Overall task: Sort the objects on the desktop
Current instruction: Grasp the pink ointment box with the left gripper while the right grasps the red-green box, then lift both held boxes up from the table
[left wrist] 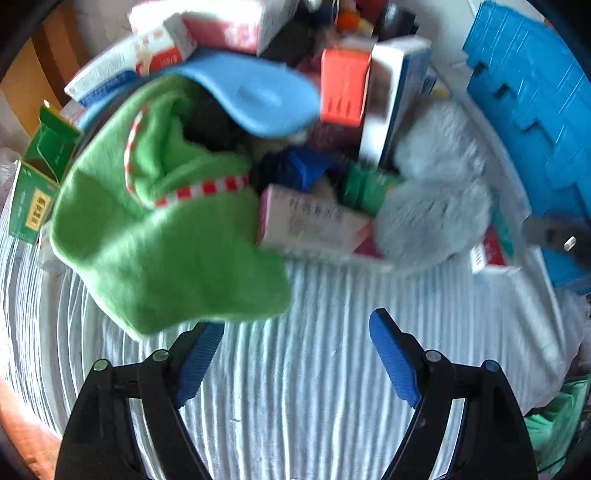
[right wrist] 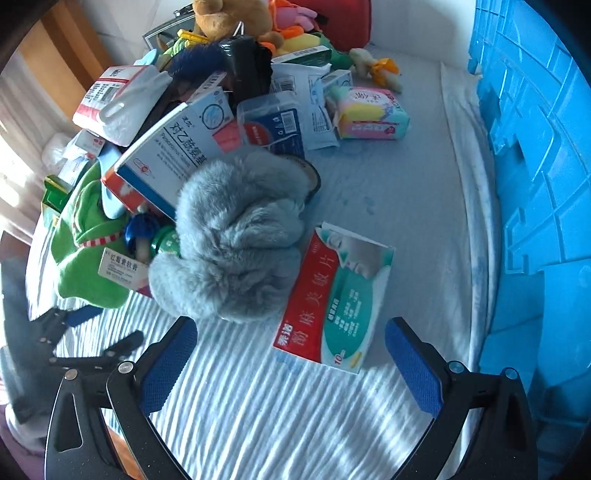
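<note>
A pile of boxes, cloth and toys lies on a white striped cloth. In the left wrist view my left gripper point(left wrist: 295, 332) is open and empty, just in front of a green cloth point(left wrist: 166, 236) with red-white trim; its left finger is partly under the cloth's edge. A pink-white box point(left wrist: 314, 221) and a grey furry item point(left wrist: 436, 199) lie beyond. In the right wrist view my right gripper point(right wrist: 291, 339) is open and empty, just before a red and teal medicine box point(right wrist: 332, 295) and the grey furry item point(right wrist: 236, 236). My left gripper point(right wrist: 74, 332) shows at the left.
A blue plastic crate point(right wrist: 535, 166) stands along the right side, also in the left wrist view point(left wrist: 535, 110). Medicine boxes point(right wrist: 173, 147), a tissue pack point(right wrist: 369, 114) and plush toys point(right wrist: 236, 18) fill the back. A green carton point(left wrist: 40, 177) sits at the left edge.
</note>
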A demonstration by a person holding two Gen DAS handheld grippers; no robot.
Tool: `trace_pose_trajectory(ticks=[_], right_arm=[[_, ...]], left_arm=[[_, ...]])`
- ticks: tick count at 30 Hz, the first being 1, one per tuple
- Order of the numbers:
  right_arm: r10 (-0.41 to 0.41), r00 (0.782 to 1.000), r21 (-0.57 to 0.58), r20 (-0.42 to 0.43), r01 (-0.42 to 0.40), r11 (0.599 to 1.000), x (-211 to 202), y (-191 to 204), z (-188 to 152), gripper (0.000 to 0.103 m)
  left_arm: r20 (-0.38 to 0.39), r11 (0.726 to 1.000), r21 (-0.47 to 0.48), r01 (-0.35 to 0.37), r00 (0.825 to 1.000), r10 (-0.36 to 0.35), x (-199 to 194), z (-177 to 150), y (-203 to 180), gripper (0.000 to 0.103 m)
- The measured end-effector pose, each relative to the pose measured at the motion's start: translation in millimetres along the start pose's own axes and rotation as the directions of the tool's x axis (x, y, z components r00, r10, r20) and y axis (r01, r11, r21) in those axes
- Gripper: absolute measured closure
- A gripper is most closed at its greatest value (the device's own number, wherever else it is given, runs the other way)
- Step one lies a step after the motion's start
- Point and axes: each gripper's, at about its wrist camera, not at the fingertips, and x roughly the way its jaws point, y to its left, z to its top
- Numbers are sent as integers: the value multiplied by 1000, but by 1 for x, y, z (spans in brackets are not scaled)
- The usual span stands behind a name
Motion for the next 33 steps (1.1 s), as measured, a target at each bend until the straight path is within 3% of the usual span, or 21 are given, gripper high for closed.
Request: trace_pose_trajectory(ticks=[5,9,12,15,18,20,22,24,26,29,33], right_arm=[[-39,999,46,-17,40,998,11,-12,-4,0],[-73,996,54,-42,75,996,29,-15,-4,0],[-98,994,66,-57,102,993,44,-17,-1,0],[-117,990,74,-82,123,990,59,-20,-1,0],[-98,990,88,-106,107,990,70,-24,-4,0],[-110,989,78,-98,118,990,67,-21,-6,7],[-116,990,54,-79,120,991,58,-16,-8,28],[-55,995,59,-88,61,996,53,-16,-11,29],[-44,995,48,-88,49,998,47,-13,-16,29],[-15,996,38,-85,18,999,36,-12,-23,29],[-51,991,1,-127,51,999,33,-11,-34,29]], left_arm=[[46,995,-93,43,998,-39,8,19,-8,22],[31,987,-147,59,998,-55,25,33,-15,22],[45,987,-150,64,997,-58,28,38,-23,22],[51,991,-123,45,998,-39,28,34,-27,31],[82,988,-133,77,994,-67,21,23,-25,42],[104,978,-164,126,989,-110,12,19,-17,57],[124,975,-165,148,984,-128,-1,17,-13,64],[142,981,-143,132,983,-112,-5,22,-8,71],[162,989,-114,95,984,-76,-16,17,-11,77],[177,996,-71,54,983,-41,-28,13,-12,79],[192,995,10,-97,977,94,-45,20,9,88]])
